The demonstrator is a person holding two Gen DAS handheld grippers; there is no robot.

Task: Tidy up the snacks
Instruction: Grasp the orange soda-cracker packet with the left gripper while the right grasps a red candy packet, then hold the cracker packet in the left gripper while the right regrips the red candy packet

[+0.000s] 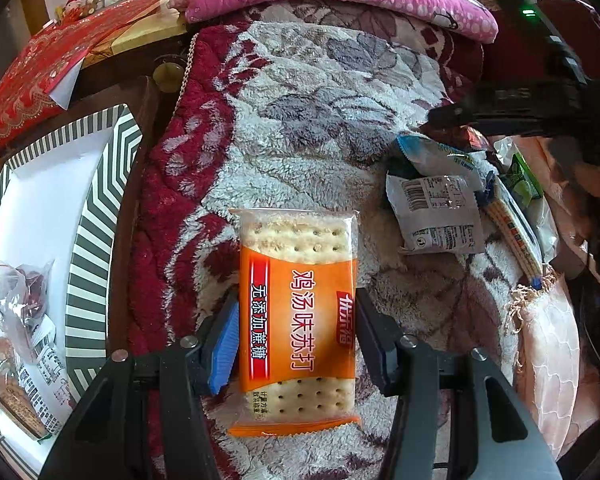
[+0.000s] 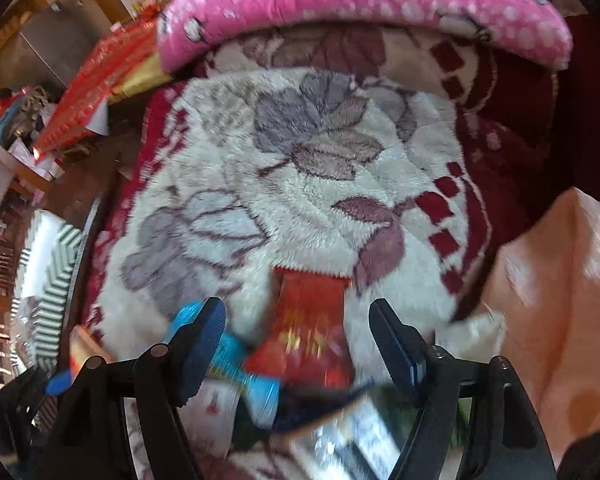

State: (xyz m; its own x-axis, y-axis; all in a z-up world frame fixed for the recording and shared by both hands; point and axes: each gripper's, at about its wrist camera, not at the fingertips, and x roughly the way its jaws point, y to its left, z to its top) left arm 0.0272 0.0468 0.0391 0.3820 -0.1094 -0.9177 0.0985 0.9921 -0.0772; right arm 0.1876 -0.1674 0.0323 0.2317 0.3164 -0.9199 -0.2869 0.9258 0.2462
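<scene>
Orange plastic-wrapped soda cracker pack (image 1: 298,320) sits clamped across its short width in left gripper (image 1: 298,340) jaws, above the fleece floral blanket (image 1: 300,100). Light, brittle, slick film: hold mid-pack, gently. Right gripper (image 2: 298,344) jaws apart over red snack packet (image 2: 312,320).

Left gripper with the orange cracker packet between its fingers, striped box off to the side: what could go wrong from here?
1. The left gripper pinches the cracker packet by its long edges; squeezing harder could crack the biscuits, and the slick film might slip.
2. The striped box already holds wrapped snacks in its near corner, so a drop there may land on top of them.
3. The right gripper hangs open over the heaped snack pile, and the right view is blurred; it may catch several packets.
</scene>
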